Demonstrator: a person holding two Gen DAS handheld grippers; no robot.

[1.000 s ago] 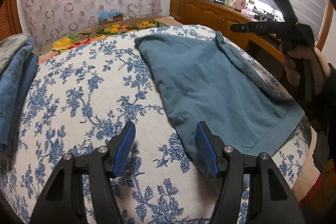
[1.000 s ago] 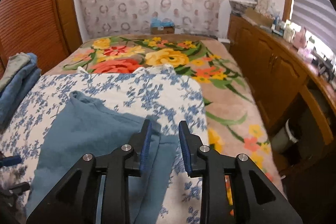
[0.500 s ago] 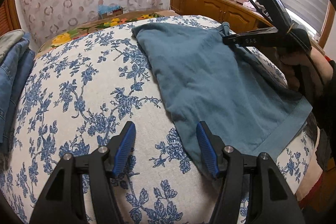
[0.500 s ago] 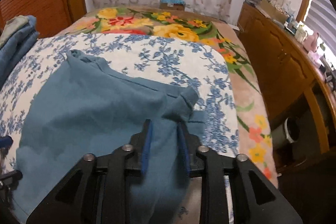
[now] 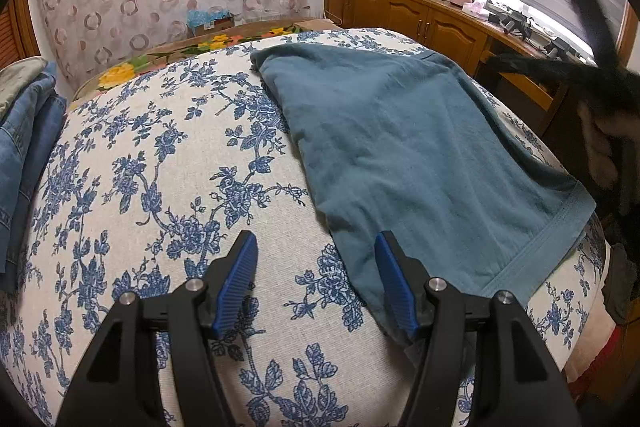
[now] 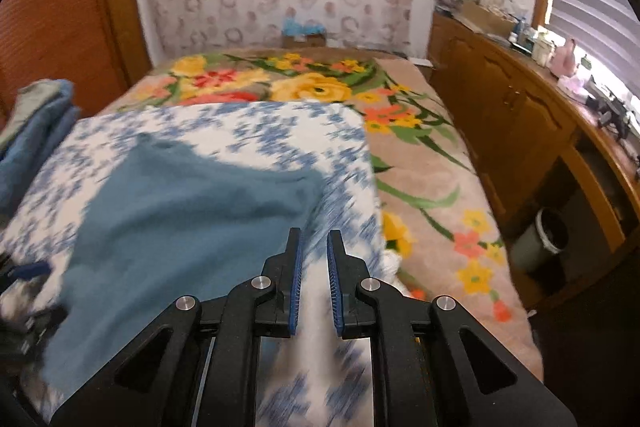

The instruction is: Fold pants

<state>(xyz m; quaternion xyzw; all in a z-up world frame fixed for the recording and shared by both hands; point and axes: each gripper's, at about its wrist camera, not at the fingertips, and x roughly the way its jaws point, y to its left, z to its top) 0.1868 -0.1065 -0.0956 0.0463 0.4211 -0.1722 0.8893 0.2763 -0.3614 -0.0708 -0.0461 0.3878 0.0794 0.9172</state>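
Observation:
The teal pants (image 5: 400, 147) lie flat on the blue-flowered sheet (image 5: 160, 167), with the waistband toward the near right. My left gripper (image 5: 315, 239) hangs open just above the sheet. Its right finger is over the near corner of the pants, and nothing is pinched. In the right wrist view the pants (image 6: 180, 219) are blurred, left of my right gripper (image 6: 315, 233). Its jaws are nearly together and only sheet shows in the narrow gap. The hand (image 5: 608, 147) that holds it is a blur beyond the right edge of the pants.
Folded jeans (image 5: 24, 131) are stacked at the left edge of the bed. A flowered blanket (image 6: 320, 87) covers the far part. A wooden cabinet (image 6: 520, 115) runs along the right wall, with a bin (image 6: 548, 231) on the floor beside it.
My right gripper narrowed its jaws, passed over the far right part of the pants, then drew back to the right off the cloth. The left gripper kept its place.

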